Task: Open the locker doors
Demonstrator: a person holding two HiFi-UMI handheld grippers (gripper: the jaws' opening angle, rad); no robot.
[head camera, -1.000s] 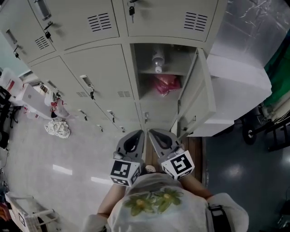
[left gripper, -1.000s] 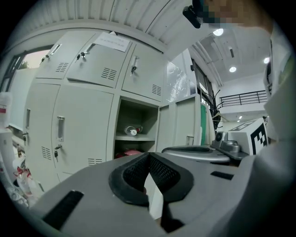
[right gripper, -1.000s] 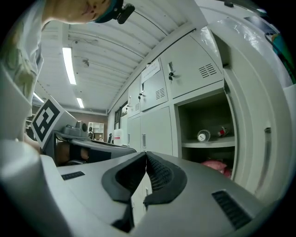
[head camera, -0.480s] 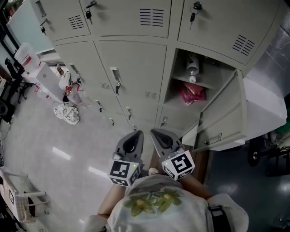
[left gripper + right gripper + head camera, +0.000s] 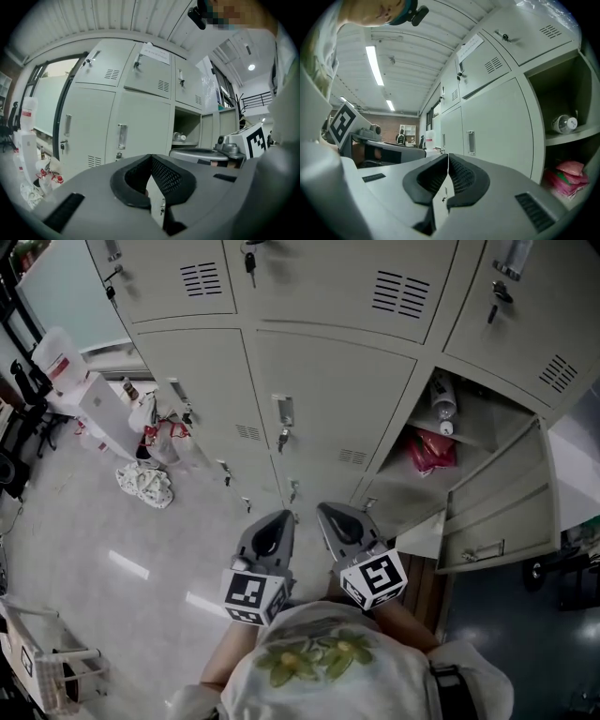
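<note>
1. Head view: the left gripper (image 5: 279, 521) and right gripper (image 5: 330, 517) sit side by side at lower centre, both pinched together and empty. The closed locker door (image 5: 328, 418) fills the middle of the frame, and its handle (image 5: 283, 412) is well apart from both grippers. The open door (image 5: 497, 521) juts out at the right edge. It probably stands close enough to the person's right side to be knocked by an arm and swing.
2. Left gripper view: the jaws meet at the tips with nothing between them. The handle (image 5: 122, 137) sits left of centre, beyond the tips. Closed jaws cannot take it, so arriving like this would likely just bump or skid along the flat metal.
3. Right gripper view: these jaws are likewise together and empty, with the handle (image 5: 471, 142) just above the tips in the frame. At the right edge a bottle (image 5: 564, 124) lies on its side on a shelf above a pink bag (image 5: 567, 171). A hard tug on the neighbouring door could shake the cabinet and roll the bottle out.
</note>
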